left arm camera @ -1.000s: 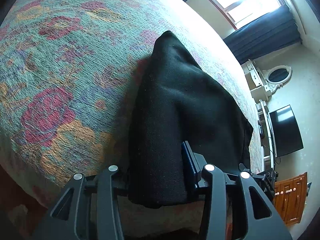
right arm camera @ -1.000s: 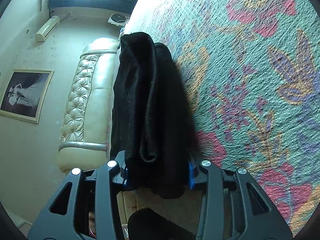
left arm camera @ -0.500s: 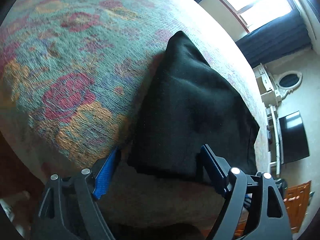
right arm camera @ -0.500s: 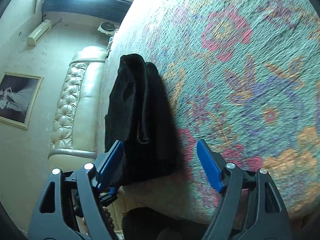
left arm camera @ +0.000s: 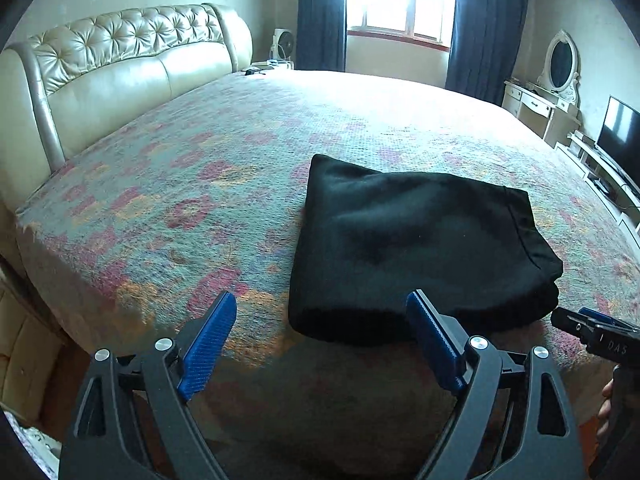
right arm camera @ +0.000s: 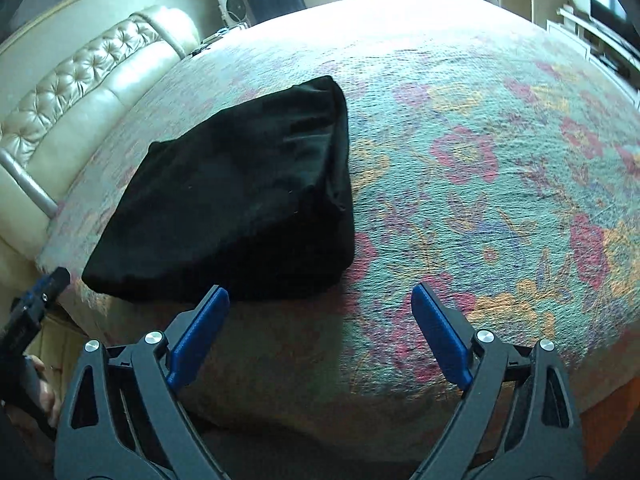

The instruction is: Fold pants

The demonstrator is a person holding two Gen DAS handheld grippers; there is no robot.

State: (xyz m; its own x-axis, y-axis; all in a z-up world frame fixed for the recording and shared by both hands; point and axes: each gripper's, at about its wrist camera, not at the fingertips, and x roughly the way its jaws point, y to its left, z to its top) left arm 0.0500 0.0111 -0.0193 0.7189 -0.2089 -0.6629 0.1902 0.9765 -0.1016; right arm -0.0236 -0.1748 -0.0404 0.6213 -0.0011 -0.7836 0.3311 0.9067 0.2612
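I am holding my left gripper (left arm camera: 320,340) off the near edge of the bed, its blue-padded jaws spread wide and gripping nothing. My right gripper (right arm camera: 320,334) is hanging just the same, jaws wide apart and empty, over the bedspread beside the bundle. The black soft-knit pants (left arm camera: 416,248) are lying as a compact, roughly rectangular stack of layers on the floral woven bedspread (left arm camera: 192,200), close to the near edge and well apart from the cream tufted leather headboard (left arm camera: 120,64). From the right wrist view the pants (right arm camera: 236,200) are showing stacked layers along their right side, with a hem running along that edge. I am judging the folding to be essentially done: the garment is sitting in one tidy packet, with no leg trailing loose. What is left, as far as I can tell, is at most smoothing the slightly rumpled top layer or squaring a corner.
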